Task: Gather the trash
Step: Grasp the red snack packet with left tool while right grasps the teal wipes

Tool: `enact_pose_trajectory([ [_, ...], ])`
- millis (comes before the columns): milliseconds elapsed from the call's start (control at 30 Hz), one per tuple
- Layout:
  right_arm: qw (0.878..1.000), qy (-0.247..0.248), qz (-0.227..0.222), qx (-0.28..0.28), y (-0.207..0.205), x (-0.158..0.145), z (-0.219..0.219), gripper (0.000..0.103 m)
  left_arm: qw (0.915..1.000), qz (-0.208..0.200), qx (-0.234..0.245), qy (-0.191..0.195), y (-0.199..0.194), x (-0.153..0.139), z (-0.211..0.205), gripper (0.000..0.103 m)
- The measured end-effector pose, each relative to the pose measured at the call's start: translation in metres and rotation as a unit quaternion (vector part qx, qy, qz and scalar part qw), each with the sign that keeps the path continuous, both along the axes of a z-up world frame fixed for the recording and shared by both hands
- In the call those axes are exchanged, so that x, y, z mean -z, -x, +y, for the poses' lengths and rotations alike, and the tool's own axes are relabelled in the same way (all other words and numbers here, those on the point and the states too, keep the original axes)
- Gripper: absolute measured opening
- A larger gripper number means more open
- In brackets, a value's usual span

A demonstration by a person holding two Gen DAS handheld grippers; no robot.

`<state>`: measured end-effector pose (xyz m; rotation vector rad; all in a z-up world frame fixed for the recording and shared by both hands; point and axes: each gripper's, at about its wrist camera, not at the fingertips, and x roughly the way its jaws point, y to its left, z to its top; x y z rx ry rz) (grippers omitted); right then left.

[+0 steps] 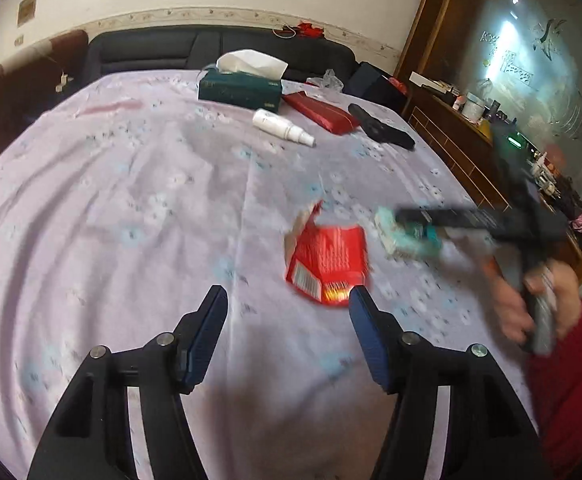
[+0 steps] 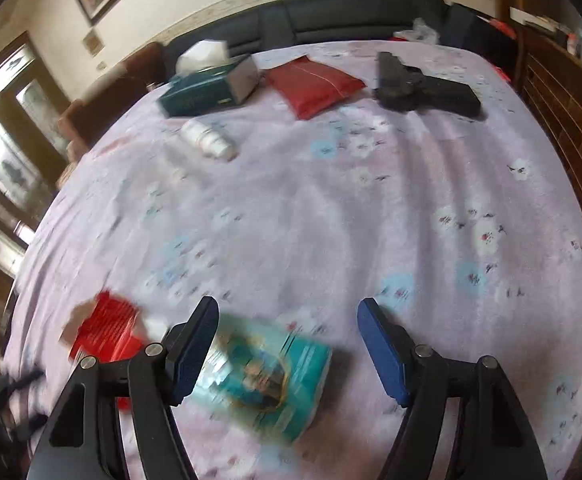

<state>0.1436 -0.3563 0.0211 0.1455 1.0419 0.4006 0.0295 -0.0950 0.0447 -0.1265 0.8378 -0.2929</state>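
Over a floral bed (image 1: 131, 184), our left claw (image 1: 289, 300) gapes empty beside a torn red wrapper (image 1: 327, 264) while our right claw (image 2: 287, 312) spreads wide above a teal packet (image 2: 263, 376) (both scraps still lie uncollected, we judge).

On the flowered bedsheet (image 2: 371, 208) lie a green tissue box (image 2: 207, 88), a white bottle (image 2: 207, 140), a red pouch (image 2: 311, 84) and a black gun-shaped object (image 2: 423, 88) near the dark headboard (image 2: 351, 12).

print on red wrapper (image 1: 325, 260) blurred, no legible txt
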Motion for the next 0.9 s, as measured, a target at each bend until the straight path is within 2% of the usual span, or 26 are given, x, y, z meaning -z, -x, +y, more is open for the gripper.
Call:
enact_pose_trajectory([
  [67,1.000,-0.002,0.000,-0.031,0.019,-0.002,0.008,0.077,1.0000,0.004,0.001,-0.003,-0.012,0.000,-0.002,0.061],
  [167,0.997,0.033,-0.010,-0.074,0.049,-0.001,0.027,0.077,0.9996,0.015,0.012,-0.019,-0.034,0.004,-0.014,0.062],
  [233,0.993,0.070,-0.017,-0.091,0.065,0.004,0.041,0.070,0.9992,0.015,0.018,-0.034,-0.046,0.008,-0.023,0.062],
  [300,0.990,0.107,-0.036,-0.081,0.072,0.005,0.047,0.057,0.9979,0.029,0.020,-0.054,-0.059,0.017,-0.031,0.062],
  [333,0.990,0.116,-0.039,-0.076,0.074,0.005,0.048,0.057,0.9973,0.036,0.020,-0.060,-0.064,0.022,-0.035,0.062],
  [367,0.990,0.118,-0.039,-0.071,0.074,0.005,0.048,0.056,0.9970,0.041,0.025,-0.062,-0.067,0.026,-0.038,0.058],
  [400,0.990,0.116,-0.039,-0.063,0.075,0.005,0.048,0.057,0.9966,0.043,0.024,-0.066,-0.068,0.029,-0.040,0.043],
  [467,0.991,0.114,-0.045,-0.052,0.075,0.003,0.046,0.058,0.9956,0.049,0.026,-0.076,-0.069,0.036,-0.045,0.024],
  [533,0.990,0.120,-0.053,-0.050,0.074,0.002,0.048,0.067,0.9957,0.035,0.024,-0.082,-0.065,0.038,-0.048,0.021],
  [667,0.989,0.130,-0.063,-0.038,0.070,0.008,0.052,0.067,0.9971,0.027,0.026,-0.066,-0.055,0.035,-0.048,0.011],
  [700,0.988,0.132,-0.067,-0.037,0.071,0.008,0.055,0.055,0.9973,0.023,0.024,-0.065,-0.051,0.033,-0.048,0.010],
  [733,0.987,0.138,-0.074,-0.036,0.074,0.007,0.056,0.053,0.9977,0.014,0.021,-0.064,-0.045,0.029,-0.047,0.010],
  [800,0.988,0.129,-0.082,-0.031,0.078,0.003,0.056,0.041,0.9981,0.003,0.018,-0.058,-0.034,0.023,-0.045,0.008],
  [900,0.990,0.111,-0.091,-0.008,0.092,-0.009,0.053,0.034,0.9987,-0.011,0.011,-0.049,-0.016,0.017,-0.042,0.006],
])
